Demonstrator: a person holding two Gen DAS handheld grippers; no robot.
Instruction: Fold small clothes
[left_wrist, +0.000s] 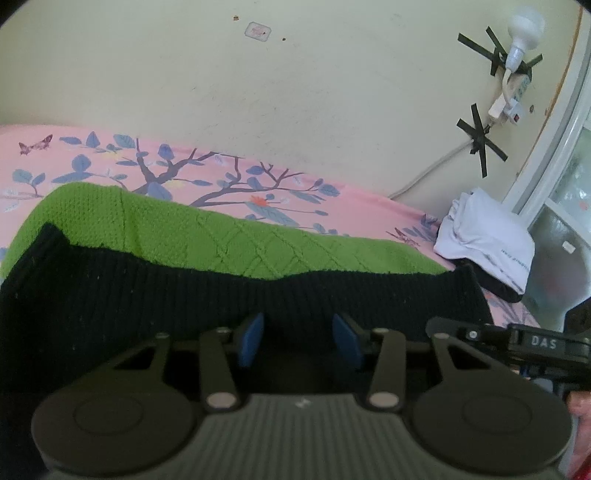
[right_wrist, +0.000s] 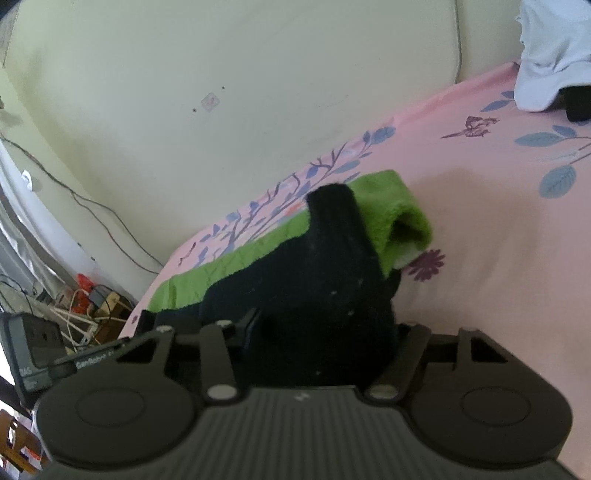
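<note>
Between our left tongs lies the black hem of the green sweater, blue pads apart, not pressing. Our right tongs bunch the hem; grip hidden. Beyond both, the sweater rests on the pink bed.

Each gripper has a grey ribbed body flanked by two round black discs, with black link arms pinned by silver screws. The left gripper carries blue pads; white "DAS" lettering marks the right gripper
</note>
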